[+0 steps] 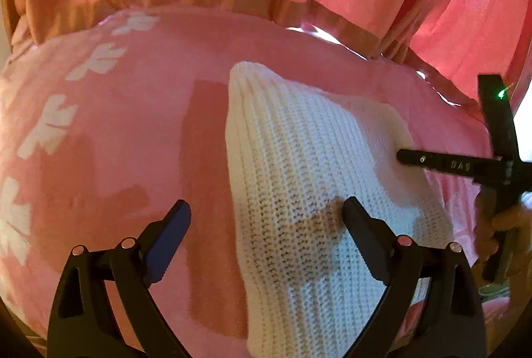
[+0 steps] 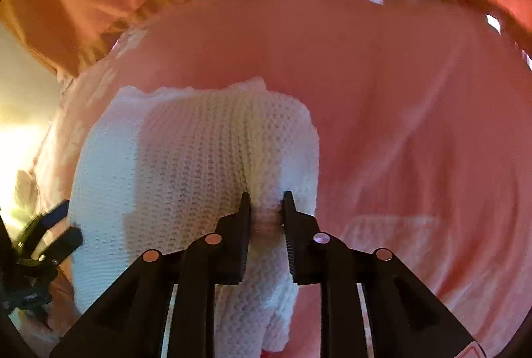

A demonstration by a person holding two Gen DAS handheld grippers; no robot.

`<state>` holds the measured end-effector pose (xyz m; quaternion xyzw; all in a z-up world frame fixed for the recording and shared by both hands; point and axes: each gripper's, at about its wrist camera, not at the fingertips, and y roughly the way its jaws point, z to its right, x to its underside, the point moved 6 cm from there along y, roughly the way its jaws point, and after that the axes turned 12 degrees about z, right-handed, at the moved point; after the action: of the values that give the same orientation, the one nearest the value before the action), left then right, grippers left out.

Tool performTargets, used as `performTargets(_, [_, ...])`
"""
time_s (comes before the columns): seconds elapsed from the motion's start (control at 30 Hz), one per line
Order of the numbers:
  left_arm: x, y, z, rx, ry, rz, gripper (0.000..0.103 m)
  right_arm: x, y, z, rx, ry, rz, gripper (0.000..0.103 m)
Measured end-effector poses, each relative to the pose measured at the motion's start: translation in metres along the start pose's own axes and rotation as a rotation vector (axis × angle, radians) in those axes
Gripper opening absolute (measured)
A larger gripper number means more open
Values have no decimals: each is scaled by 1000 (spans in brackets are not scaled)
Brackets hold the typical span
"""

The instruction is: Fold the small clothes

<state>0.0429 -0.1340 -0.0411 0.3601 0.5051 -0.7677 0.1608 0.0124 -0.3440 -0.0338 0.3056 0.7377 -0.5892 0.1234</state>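
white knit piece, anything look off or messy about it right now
Mostly tidy: the white knit piece lies flat on the pink blanket. The one oddity is its near edge, bunched into a raised ridge between the fingers of the right gripper. No damage visible. The left gripper is open.

Warm, reddish light tints both fisheye views, and hard shadows fall on the pink blanket (image 1: pixel 139 132) left of the white knit (image 1: pixel 299 158). Glare burns out the right-wrist view's left edge — beyond the knit (image 2: pixel 186 165). Edges curve strongly, and the right-wrist view is softer — slightly blurred.
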Motion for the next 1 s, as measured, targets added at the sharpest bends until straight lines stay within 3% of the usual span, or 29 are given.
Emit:
performTargets(0.07, [-1, -1, 1, -2, 11, 7, 90, 1, -27, -4, -37, 0, 55, 25])
performTargets(0.1, [-1, -2, 1, -6, 16, 10, 90, 10, -47, -5, -75, 22, 71, 31])
performTargets(0.17, [0, -3, 0, -8, 18, 9, 91, 37, -67, -7, -139, 60, 39, 34])
performTargets(0.3, [5, -3, -2, -21, 25, 0, 91, 95, -79, -17, -176, 75, -22, 40])
performTargets(0.4, [8, -4, -1, -30, 38, 2, 91, 114, -66, -24, -140, 29, -72, 8])
performTargets(0.57, [13, -10, 1, -35, 65, 16, 92, 98, -95, -15, -58, -12, 34, 8])
performTargets(0.6, [14, -9, 2, -26, 66, 18, 93, 102, -88, -9, -31, -8, 15, 8])
performTargets(0.67, [18, -4, 4, -25, 86, 8, 95, 129, -55, 0, -28, 11, -129, 11])
performTargets(0.73, [25, 5, 6, -31, 100, -27, 95, 124, -59, -6, -28, 1, -120, 14])
performTargets(0.77, [26, 4, 6, -21, 89, -33, 94, 113, -71, -11, -28, -21, -81, 17])
performTargets(0.83, [19, -5, 9, 52, 39, -31, 94, 93, -93, -12, -48, 4, -2, 57])
performTargets(0.9, [10, -13, 10, 129, -32, -19, 96, 72, -107, -10, -55, 7, 67, 73])
performTargets(1.0, [-5, -8, 7, 203, -155, -36, 98, 47, -98, -7, -59, 18, 78, 78])
